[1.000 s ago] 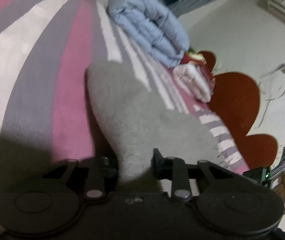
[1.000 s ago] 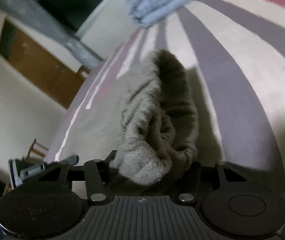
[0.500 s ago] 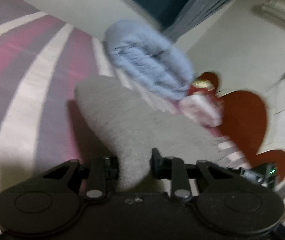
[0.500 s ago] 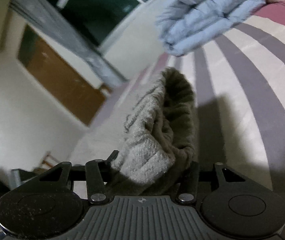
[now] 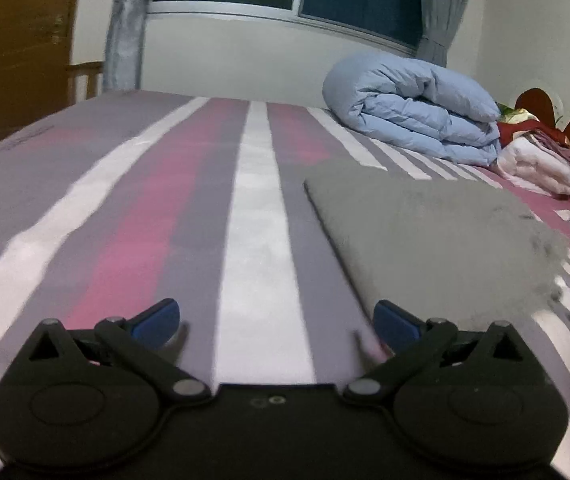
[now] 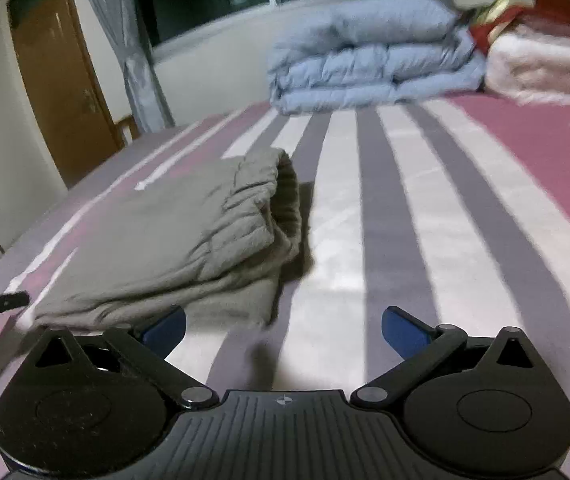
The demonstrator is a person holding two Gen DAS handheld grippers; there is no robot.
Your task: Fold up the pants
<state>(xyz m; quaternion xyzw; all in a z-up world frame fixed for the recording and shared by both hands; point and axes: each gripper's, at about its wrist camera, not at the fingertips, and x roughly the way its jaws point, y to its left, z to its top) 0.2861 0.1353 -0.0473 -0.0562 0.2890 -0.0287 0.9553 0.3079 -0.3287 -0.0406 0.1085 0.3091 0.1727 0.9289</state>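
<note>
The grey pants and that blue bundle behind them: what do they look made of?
Grey pants: seemingly a soft, matte fleece or brushed knit; the surface looks fuzzy and the gathered waistband puckers thickly. Blue bundle: probably a padded quilt with a smooth, faintly shiny woven shell; it puffs in stitched channels and folds into rounded layers. Blur leaves the exact fibres open.

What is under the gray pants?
The gray pants lie folded on the striped bedsheet, pink, white and gray. The sheet shows all around them; the part right beneath is covered, so anything else there stays hidden.
</note>
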